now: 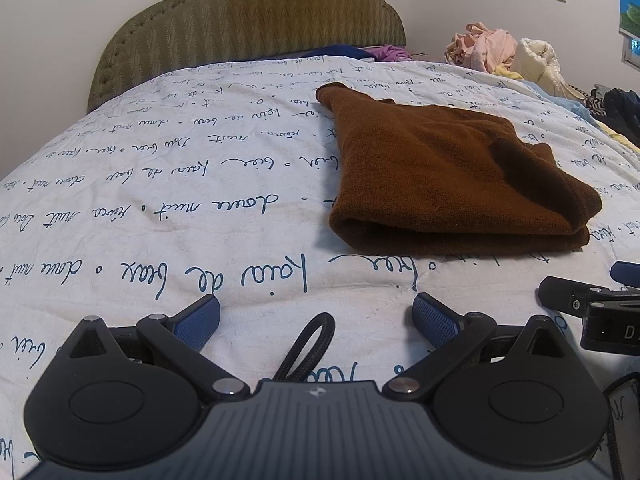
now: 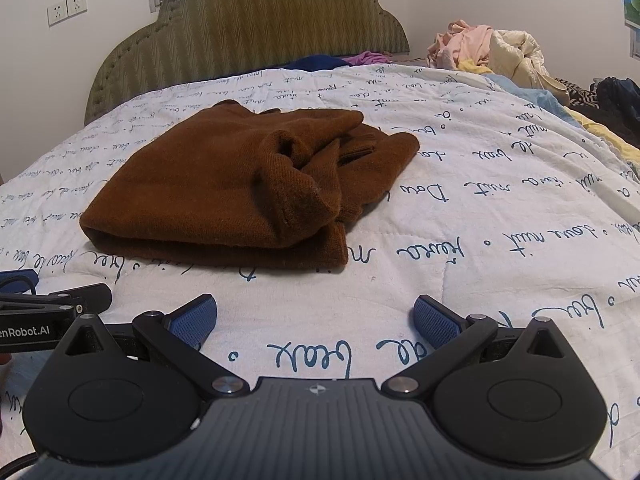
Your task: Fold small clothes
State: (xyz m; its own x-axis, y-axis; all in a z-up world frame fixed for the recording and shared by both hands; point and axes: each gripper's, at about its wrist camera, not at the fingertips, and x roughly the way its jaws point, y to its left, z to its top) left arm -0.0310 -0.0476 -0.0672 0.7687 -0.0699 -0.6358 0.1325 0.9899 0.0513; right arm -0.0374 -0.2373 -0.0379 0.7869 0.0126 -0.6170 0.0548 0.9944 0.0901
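Left tongs [image 1: 316, 316] hovering wide, holding nothing, near bed edge. Brown garment [image 1: 448, 176] lying folded mid-bed on quilt [image 1: 160, 200], bundle looking finished. Right tongs [image 2: 316, 318] gaping empty, likely released.

Folded garment [image 1: 452, 176] on bedspread [image 1: 160, 200], headboard [image 1: 248, 28] seemingly behind.

Bed [image 1: 160, 200] with script-print quilt, folded brown garment [image 1: 440, 176], clothes heap [image 1: 500, 52]
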